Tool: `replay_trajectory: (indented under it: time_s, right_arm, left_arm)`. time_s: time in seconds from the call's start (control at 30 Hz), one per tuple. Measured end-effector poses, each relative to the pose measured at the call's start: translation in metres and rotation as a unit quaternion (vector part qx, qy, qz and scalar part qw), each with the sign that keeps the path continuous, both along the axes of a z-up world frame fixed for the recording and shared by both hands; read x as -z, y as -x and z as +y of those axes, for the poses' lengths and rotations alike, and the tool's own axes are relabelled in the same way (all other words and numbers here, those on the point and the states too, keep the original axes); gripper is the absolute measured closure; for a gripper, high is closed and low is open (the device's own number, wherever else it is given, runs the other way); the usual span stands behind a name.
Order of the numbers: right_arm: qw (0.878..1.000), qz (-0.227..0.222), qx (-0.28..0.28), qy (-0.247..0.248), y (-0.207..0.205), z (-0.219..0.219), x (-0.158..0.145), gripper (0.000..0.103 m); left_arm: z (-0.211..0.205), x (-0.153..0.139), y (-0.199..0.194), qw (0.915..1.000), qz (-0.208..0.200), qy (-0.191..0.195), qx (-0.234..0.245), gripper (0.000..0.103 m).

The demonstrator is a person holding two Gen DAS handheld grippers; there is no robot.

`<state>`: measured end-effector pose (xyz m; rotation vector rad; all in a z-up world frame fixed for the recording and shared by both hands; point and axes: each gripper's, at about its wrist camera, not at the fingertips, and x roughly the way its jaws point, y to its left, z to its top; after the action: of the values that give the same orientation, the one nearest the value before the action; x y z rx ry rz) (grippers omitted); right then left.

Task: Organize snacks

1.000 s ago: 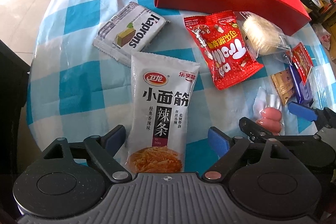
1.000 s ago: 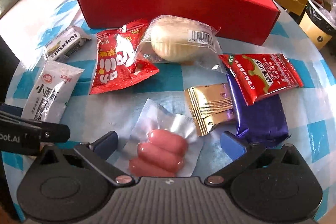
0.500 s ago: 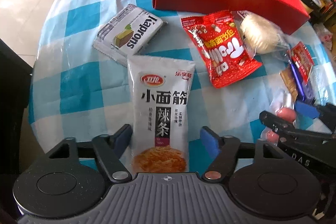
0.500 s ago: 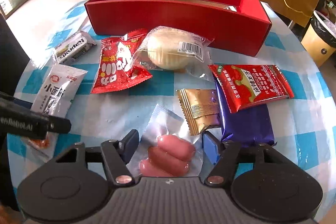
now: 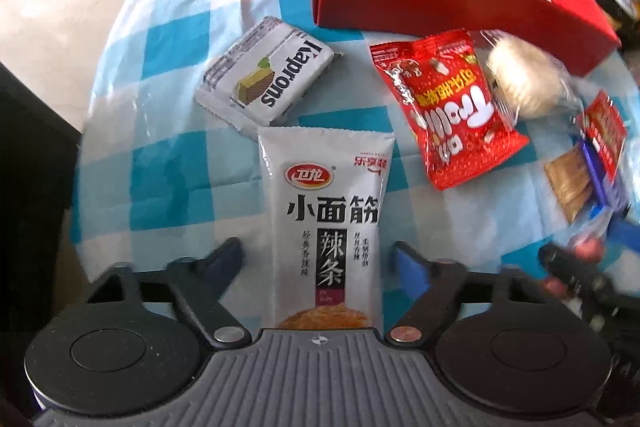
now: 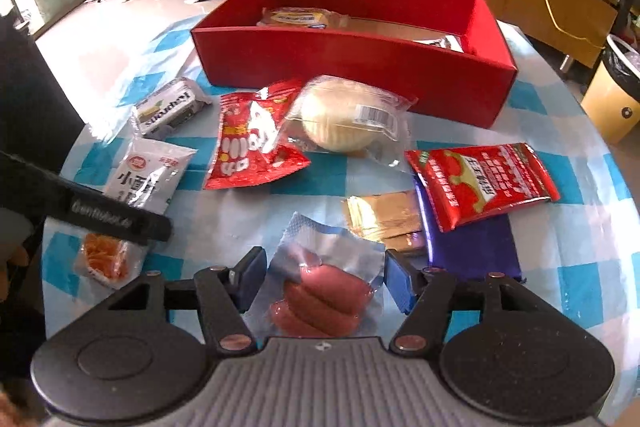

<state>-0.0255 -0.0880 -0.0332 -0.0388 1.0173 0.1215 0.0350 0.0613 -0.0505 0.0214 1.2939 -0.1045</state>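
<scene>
Both jaws closing on snack packets

Your right gripper (image 6: 322, 281) pinches the sausage pack (image 6: 324, 297); left gripper (image 5: 318, 259) brackets the white packet (image 5: 326, 223) without clear contact. Lift level toward the red box (image 6: 352, 67).

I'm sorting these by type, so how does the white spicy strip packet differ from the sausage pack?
The white spicy strip packet is opaque, printed with black characters; the sausage pack is clear over pink sausages. The strip packet is long and narrow; the sausage pack is shorter and squarer. The left gripper straddles the strip packet; the right gripper straddles the sausages. Both lie outside the red box.
</scene>
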Motion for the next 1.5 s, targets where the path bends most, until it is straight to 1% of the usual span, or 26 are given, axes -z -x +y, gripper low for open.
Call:
replay_trajectory:
  time_s: [0.03, 0.07, 0.1, 0.17, 0.2, 0.4, 0.53, 0.97, 1.23, 1.5]
  right_arm:
    - [1.0, 0.002, 0.002, 0.0, 0.0, -0.002, 0.001, 0.044]
    - [1.0, 0.004, 0.006, -0.004, 0.0, -0.005, 0.003, 0.045]
    - [1.0, 0.005, 0.009, -0.011, 0.0, -0.008, 0.003, 0.045]
    - [1.0, 0.003, 0.016, -0.02, 0.002, -0.014, 0.0, 0.045]
    - [1.0, 0.0, 0.019, -0.023, 0.003, -0.017, -0.003, 0.045]
    - [0.999, -0.007, 0.027, -0.026, 0.005, -0.025, -0.01, 0.045]
    - [0.999, -0.017, 0.021, -0.03, 0.006, -0.024, -0.018, 0.045]
    - [0.999, -0.034, 0.008, -0.032, -0.005, -0.026, -0.033, 0.045]
    - [0.998, -0.056, 0.002, -0.04, -0.008, -0.028, -0.049, 0.045]
    - [0.996, -0.074, 0.001, -0.039, -0.023, -0.033, -0.061, 0.045]
  left_arm:
    - [0.0, -0.001, 0.002, 1.0, -0.004, 0.0, 0.001, 0.033]
    - [0.001, -0.003, 0.002, 1.0, -0.006, 0.007, -0.001, 0.041]
    - [0.004, -0.004, 0.002, 0.9997, -0.005, 0.023, -0.005, 0.046]
    - [0.012, -0.005, 0.004, 0.998, 0.007, 0.062, -0.015, 0.048]
    - [0.012, -0.006, 0.004, 0.9974, 0.009, 0.07, -0.018, 0.049]
    - [0.008, -0.006, 0.009, 0.9963, 0.015, 0.084, -0.008, 0.05]
    - [0.01, -0.007, 0.007, 0.9958, 0.014, 0.09, -0.013, 0.051]
    - [-0.002, -0.033, 0.003, 0.9927, -0.023, 0.117, -0.012, 0.051]
    - [-0.008, -0.051, 0.0, 0.9907, -0.052, 0.126, -0.009, 0.051]
    - [-0.017, -0.066, -0.016, 0.9884, -0.071, 0.134, -0.007, 0.051]
